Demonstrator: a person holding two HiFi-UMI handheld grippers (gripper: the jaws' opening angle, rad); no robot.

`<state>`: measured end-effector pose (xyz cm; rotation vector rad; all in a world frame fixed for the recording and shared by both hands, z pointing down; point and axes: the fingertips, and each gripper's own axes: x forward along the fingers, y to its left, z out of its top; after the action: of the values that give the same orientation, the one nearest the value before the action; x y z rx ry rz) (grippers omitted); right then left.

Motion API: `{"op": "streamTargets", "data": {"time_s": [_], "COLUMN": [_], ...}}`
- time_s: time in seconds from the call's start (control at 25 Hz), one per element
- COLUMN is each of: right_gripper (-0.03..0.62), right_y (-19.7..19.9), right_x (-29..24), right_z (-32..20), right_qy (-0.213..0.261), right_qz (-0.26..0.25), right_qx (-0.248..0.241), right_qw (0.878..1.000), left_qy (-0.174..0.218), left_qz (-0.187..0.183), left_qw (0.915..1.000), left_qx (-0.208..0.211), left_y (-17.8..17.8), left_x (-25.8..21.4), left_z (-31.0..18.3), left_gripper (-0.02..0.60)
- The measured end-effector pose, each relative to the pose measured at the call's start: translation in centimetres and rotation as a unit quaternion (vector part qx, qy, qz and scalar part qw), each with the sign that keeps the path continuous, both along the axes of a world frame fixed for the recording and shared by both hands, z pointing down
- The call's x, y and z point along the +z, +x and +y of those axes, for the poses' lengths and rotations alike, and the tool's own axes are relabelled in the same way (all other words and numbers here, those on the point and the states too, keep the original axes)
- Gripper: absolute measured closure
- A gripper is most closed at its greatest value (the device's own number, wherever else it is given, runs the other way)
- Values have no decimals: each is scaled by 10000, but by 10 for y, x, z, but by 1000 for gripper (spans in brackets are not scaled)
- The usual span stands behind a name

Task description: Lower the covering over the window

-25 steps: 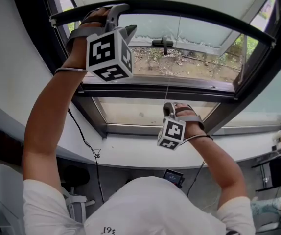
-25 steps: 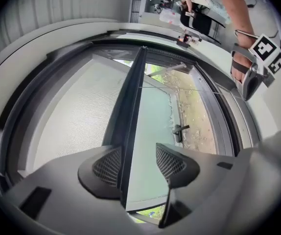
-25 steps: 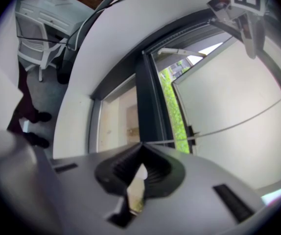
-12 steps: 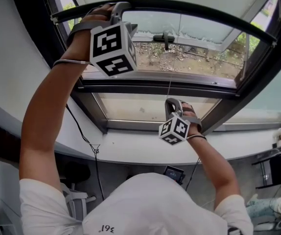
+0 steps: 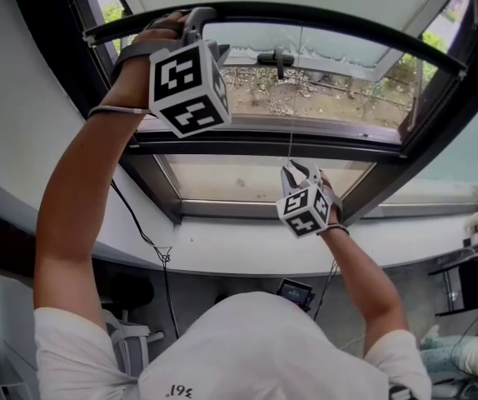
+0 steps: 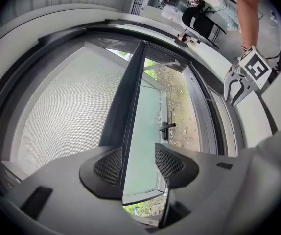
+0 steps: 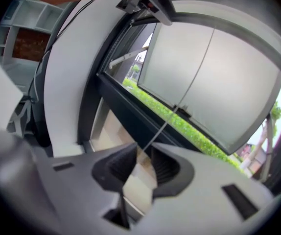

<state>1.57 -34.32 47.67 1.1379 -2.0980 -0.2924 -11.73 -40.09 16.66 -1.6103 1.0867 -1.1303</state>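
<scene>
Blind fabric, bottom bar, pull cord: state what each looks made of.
Blind fabric: light grey woven mesh, matte; the fine weave grid shows.
Bottom bar: dark, smooth, satin sheen; painted metal or plastic, cannot tell which.
Pull cord: thin pale string, likely fibre; too fine to be sure.

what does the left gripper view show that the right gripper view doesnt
Only the left gripper view: the right gripper from outside, marker cube included, and the dark bottom bar passing between the left jaws. Only the right gripper view: the pull cord running between the right jaws, which have just been opening, and the left gripper up at that bar. Both: the shade and the window frame.
</scene>
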Motion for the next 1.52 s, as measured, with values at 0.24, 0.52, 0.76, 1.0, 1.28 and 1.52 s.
{"op": "streamTargets", "data": {"time_s": [0.24, 0.52, 0.76, 1.0, 1.28, 1.52], "right_gripper": [462, 450, 451, 451, 451, 451], "right_y": [6, 14, 23, 32, 52, 56], "right_x": [5, -15, -80, -163, -248, -283], "right_z": [5, 9, 5, -10, -34, -53], "right_qy": [-154, 92, 1017, 2402, 3397, 3709], "right_qz": [88, 156, 317, 1249, 1918, 2360], "right_qx": [-43, -105, -164, -224, 43, 194], "right_qw": [9998, 9998, 9942, 9624, 9208, 8980], "left_qy": [-184, -342, -357, -389, -423, -452], "left_qz": [32, 84, 43, 56, 50, 102], "left_qw": [9998, 9994, 9993, 9992, 9990, 9988], "left_qx": [-3, -26, -74, -95, -117, -125], "left_y": [-1, -1, -1, -2, 2, 1], "left_x": [24, 44, 49, 50, 54, 54], "left_z": [1, 4, 2, 3, 5, 6], "left_gripper": [376, 376, 376, 376, 376, 376]}}
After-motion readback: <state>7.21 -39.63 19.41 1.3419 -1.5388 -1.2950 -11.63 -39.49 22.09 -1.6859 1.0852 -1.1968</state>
